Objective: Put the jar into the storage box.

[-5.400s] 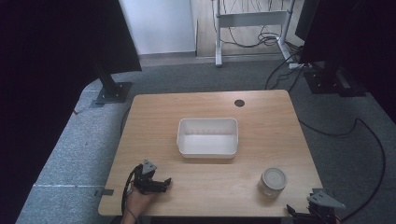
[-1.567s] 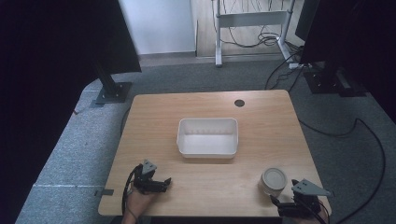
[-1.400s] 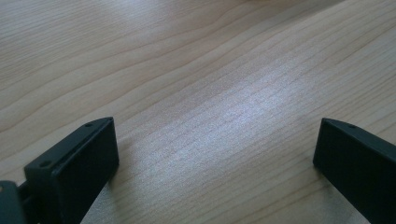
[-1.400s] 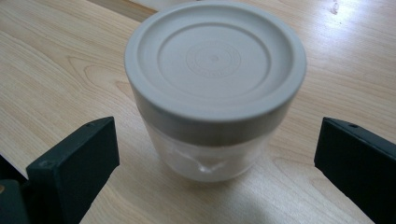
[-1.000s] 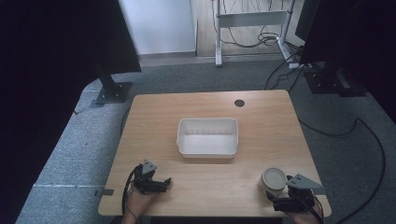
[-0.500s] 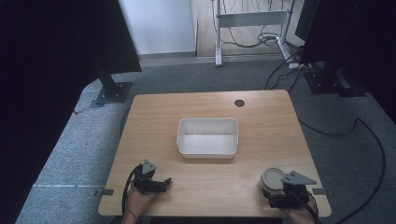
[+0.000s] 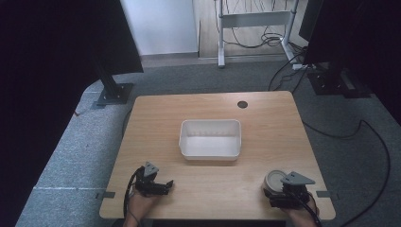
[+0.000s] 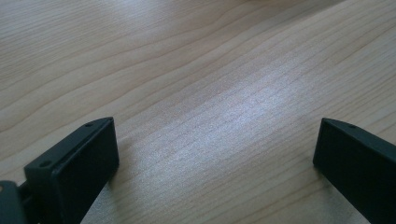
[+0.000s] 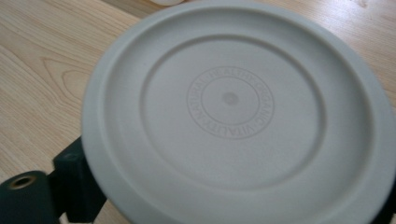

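Jar lid point(image 9: 236, 109) hides right gripper point(image 7: 283, 196) fingers, grip unclear; left gripper point(image 8: 215, 163) fingers spread

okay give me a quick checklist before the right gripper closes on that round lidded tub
1. The jaws of the right gripper stand either side of the tub: ok, one jaw shows at the lid's lower left edge, the other is hidden.
2. Jaws already pressing on it: cannot tell.
3. Lid seated flat: ok in the right gripper view.
4. White bin open, nothing seen inside: ok.
5. Left gripper out of the way, open over bare table: ok.
6. Tub's distance from the table's near edge: close, take care.
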Available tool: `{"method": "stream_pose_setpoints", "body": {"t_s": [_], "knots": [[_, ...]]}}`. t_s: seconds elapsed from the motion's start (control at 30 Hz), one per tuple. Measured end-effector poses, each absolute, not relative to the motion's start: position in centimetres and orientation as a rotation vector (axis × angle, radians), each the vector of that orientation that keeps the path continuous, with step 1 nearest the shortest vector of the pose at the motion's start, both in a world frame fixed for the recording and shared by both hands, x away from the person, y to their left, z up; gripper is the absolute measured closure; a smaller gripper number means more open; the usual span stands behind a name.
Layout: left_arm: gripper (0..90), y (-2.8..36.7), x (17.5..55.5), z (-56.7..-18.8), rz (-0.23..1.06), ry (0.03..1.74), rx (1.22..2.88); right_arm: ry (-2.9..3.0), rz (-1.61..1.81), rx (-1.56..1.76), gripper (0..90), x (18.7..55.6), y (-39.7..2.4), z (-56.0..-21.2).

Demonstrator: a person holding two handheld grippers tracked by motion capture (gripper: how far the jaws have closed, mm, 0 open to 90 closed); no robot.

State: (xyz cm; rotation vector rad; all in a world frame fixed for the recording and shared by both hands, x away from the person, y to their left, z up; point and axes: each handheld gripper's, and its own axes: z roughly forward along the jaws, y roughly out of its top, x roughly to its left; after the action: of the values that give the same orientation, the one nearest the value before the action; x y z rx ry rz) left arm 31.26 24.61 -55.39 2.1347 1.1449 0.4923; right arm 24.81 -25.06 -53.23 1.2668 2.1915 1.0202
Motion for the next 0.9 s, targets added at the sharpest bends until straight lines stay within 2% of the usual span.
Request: {"method": "stream_pose_setpoints", "body": {"t_s": [0.9], "knots": [[0.0,24.6,31.3,-55.4,0.493,1.147,2.13,2.161,1.025,1.276,9.7,24.7,-24.0,-51.9]]}}
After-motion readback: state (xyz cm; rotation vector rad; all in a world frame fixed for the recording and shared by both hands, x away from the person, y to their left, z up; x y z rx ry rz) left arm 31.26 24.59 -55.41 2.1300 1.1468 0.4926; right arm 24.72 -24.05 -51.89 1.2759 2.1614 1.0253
